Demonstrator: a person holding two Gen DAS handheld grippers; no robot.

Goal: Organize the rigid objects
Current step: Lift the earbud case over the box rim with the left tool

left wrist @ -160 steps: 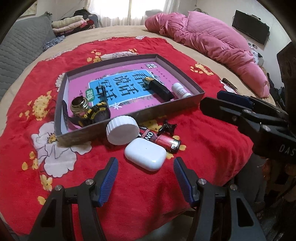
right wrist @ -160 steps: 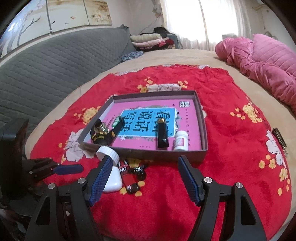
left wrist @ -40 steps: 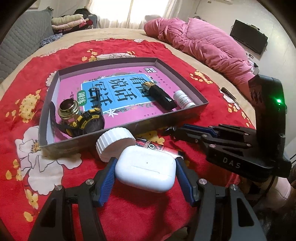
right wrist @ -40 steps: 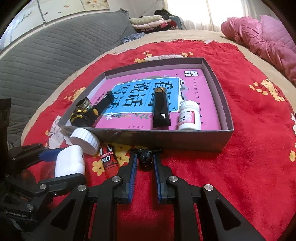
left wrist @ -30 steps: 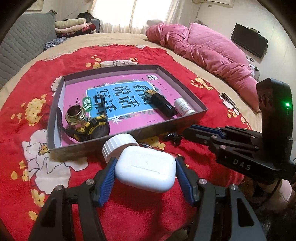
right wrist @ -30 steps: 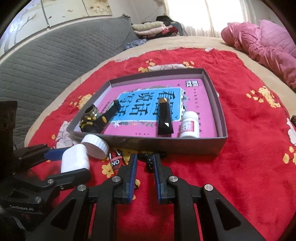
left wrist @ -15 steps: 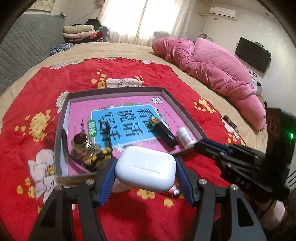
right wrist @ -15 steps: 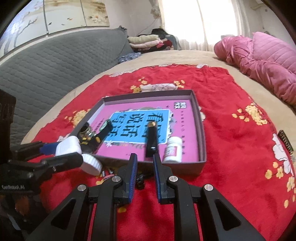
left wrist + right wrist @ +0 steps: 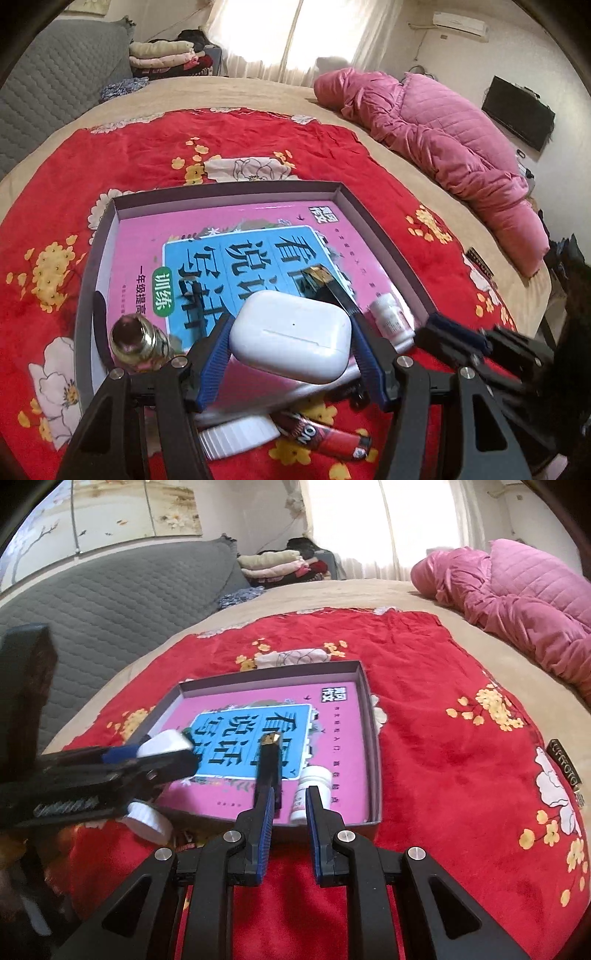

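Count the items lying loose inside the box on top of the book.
3 visible: a brass-topped bottle near the box's left front corner, a black gold-tipped case at mid-front, and a small white bottle beside it. The held earbuds case may hide others.

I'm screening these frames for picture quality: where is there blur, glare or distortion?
Left wrist view: the window is blown out, the right hand-held gripper is motion-blurred, the earbuds case sharp. Right wrist view: fisheye bends the bed's edges, and the window glares.
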